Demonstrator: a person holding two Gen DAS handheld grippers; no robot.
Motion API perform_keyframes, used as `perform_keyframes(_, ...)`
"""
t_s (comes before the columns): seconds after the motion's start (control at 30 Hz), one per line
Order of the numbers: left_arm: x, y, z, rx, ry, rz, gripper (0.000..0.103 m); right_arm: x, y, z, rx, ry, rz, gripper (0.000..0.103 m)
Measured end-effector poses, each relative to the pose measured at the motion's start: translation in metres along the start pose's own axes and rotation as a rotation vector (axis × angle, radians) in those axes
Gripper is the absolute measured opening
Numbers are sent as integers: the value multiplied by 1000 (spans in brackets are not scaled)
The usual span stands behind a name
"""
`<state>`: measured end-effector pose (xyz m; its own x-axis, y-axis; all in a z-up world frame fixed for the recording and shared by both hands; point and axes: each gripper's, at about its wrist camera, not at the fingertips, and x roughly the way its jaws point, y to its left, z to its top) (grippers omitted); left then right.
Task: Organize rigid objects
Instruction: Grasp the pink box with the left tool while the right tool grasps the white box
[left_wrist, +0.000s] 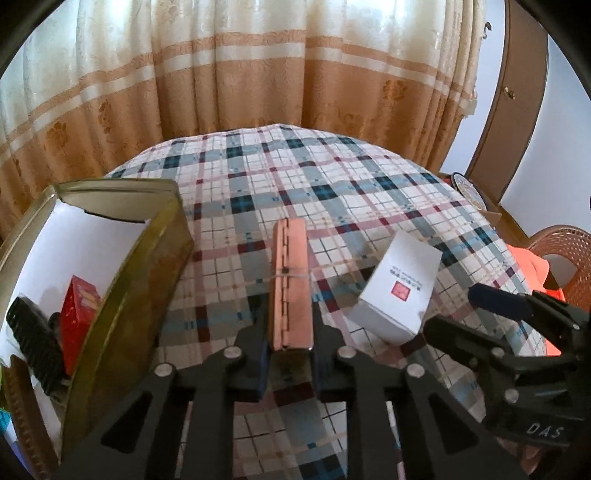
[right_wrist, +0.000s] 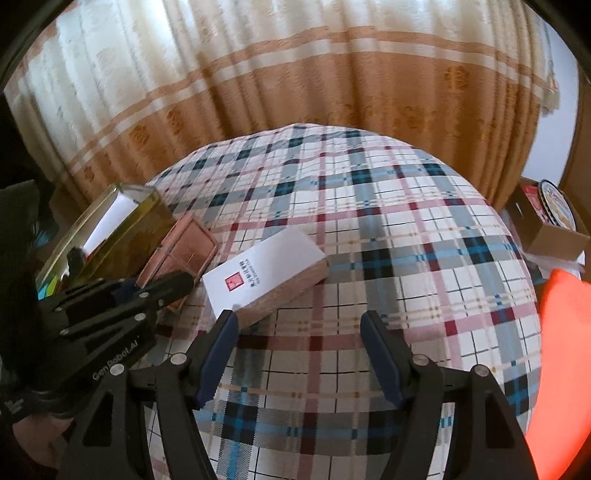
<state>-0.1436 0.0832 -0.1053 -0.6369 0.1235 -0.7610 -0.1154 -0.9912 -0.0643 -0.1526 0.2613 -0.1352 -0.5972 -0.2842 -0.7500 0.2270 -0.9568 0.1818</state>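
A flat pink hinged case stands on its edge on the plaid table, and my left gripper is shut on its near end. In the right wrist view the same case lies beside the left gripper. A white box with a red square mark rests to the right of the case. My right gripper is open just short of that white box, its left fingertip at the box's near corner. Nothing sits between its jaws.
A gold tin at the table's left holds a red box and a black object. A curtain hangs behind. Off the right edge are a cardboard box, orange cloth and a wicker chair.
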Motion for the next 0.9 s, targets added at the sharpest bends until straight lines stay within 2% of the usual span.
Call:
perform_keyframes(0.27, -14, 11, -7, -42, 8, 12, 16, 5, 0, 11, -18, 0, 13, 77)
perform_keyframes(0.33, -18, 13, -11, -45, 9, 22, 16, 7, 3, 15, -35, 3, 32, 83)
perform_keyframes(0.53, -22, 20, -14, -57, 2, 37, 16, 19, 10, 24, -98, 40, 49, 88)
perform_keyframes(0.7, -21, 24, -14, -70, 8, 36, 16, 27, 17, 30, -157, 59, 58, 89)
perform_keyframes(0.9, -15, 24, -10, -76, 15, 44, 16, 39, 19, 28, -162, 85, 62, 89)
